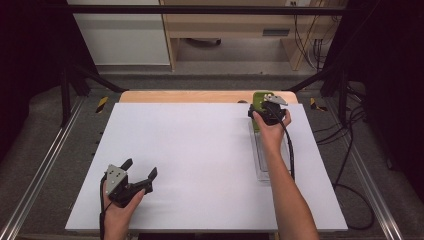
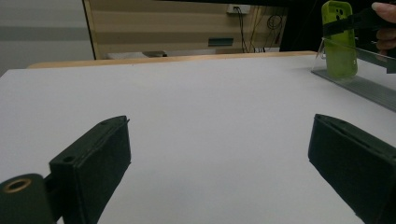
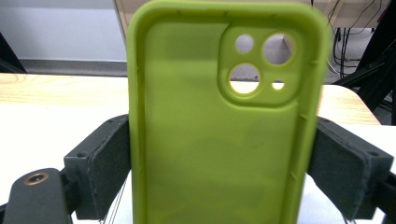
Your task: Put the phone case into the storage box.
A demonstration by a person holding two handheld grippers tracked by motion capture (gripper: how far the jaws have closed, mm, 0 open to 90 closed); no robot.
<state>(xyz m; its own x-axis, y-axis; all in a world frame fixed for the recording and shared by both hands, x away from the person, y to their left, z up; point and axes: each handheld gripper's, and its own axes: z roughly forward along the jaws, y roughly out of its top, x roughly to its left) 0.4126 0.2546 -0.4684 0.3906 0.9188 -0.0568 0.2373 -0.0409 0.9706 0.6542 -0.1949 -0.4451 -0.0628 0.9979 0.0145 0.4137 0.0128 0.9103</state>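
Note:
A lime-green phone case (image 1: 259, 99) stands upright at the far right of the white table top (image 1: 200, 150). My right gripper (image 1: 263, 106) is shut on it, and in the right gripper view both black pads (image 3: 105, 163) press the sides of the case (image 3: 219, 140), whose camera cut-out is at the top. From the left gripper view the case (image 2: 340, 42) is seen standing at the end of a clear plastic stand (image 2: 364, 86). My left gripper (image 1: 141, 168) rests near the front left corner, jaws wide open with only bare table between its pads (image 2: 93, 168).
The clear stand (image 1: 265, 160) lies along the right side of the table under my right forearm. A wooden edge (image 1: 200, 96) runs behind the white top. Metal rails flank the table, and cables (image 1: 350, 165) lie on the floor at the right.

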